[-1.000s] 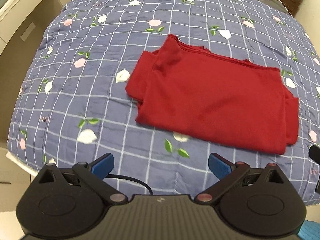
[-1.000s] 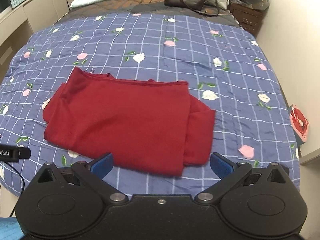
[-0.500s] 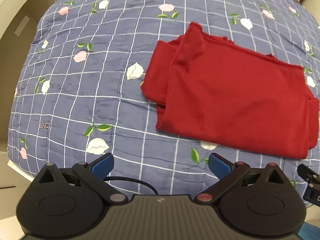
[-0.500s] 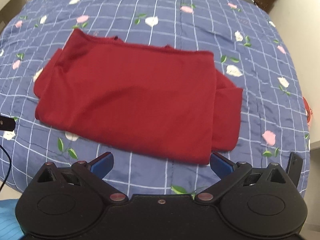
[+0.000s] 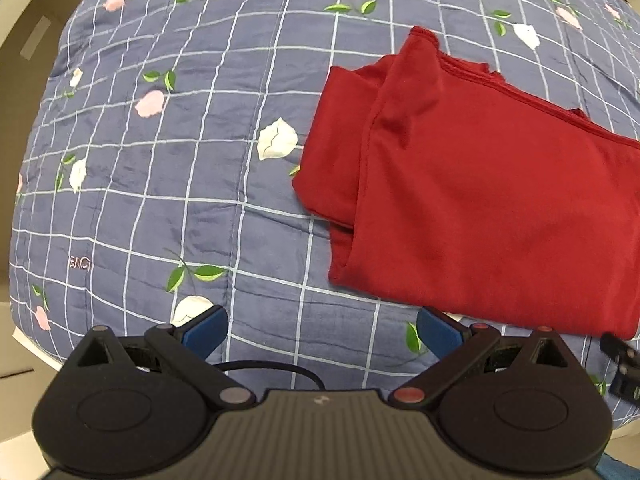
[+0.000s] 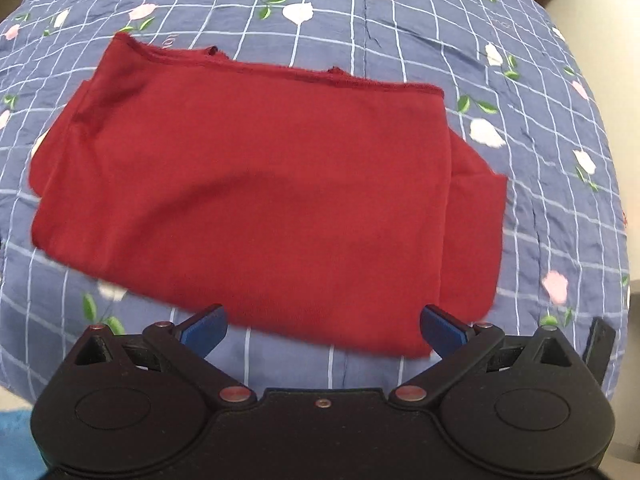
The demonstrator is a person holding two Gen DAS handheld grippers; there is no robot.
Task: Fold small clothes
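Red cloth, a folded garment (image 6: 256, 200), is lying flat on the blue flowered quilt (image 5: 160, 160). I am holding my right gripper (image 6: 322, 330) with fingers spread wide, straddling its near edge, not touching. My left gripper (image 5: 322, 330), fingers also apart, is hovering just off its near-left corner.

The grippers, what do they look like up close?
Both grippers, left and right, are black with two round discs, linkage arms with silvery and reddish rivets, and blue ribbed fingertips. A thin black cable loops by the left one.
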